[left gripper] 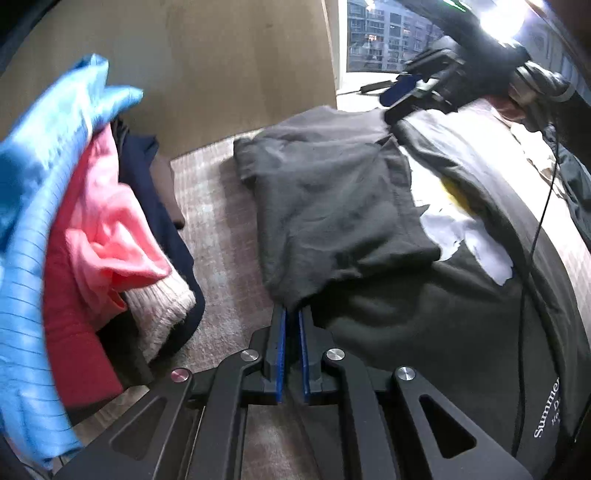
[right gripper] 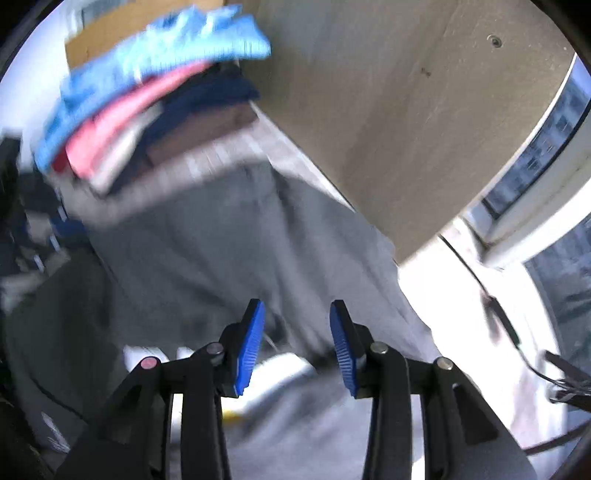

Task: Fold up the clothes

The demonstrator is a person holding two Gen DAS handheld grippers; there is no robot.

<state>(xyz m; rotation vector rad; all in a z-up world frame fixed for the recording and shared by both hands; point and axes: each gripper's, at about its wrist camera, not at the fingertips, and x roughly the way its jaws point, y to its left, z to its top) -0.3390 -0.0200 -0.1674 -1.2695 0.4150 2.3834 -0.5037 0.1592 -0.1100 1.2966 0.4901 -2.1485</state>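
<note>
Comparing views: my left wrist camera is sharp and shows the right gripper (left gripper: 399,88) from outside, up at the far right; my right wrist camera is motion-blurred and shows only its own fingers over cloth.
Left gripper (left gripper: 291,314): jaws nearly closed, pinching the near edge of the grey garment (left gripper: 332,192).
Right gripper, own view (right gripper: 297,310): jaws partly apart, nothing between the blue pads (right gripper: 251,347); grey garment (right gripper: 229,240) lies beyond them.
Garment: dark grey, soft, wrinkled, folded over, lying on the checked bed cover (left gripper: 221,236) and overlapping a black printed shirt (left gripper: 461,314) with white and yellow print.
Surroundings: stack of folded clothes (left gripper: 92,221) to the left, blue striped piece on top, pink, cream knit and navy below.
Backdrop: wooden panel (left gripper: 203,66) behind; window (left gripper: 384,33) at upper right.
Obstruction: a thin black cable (left gripper: 532,258) runs across the black shirt.
</note>
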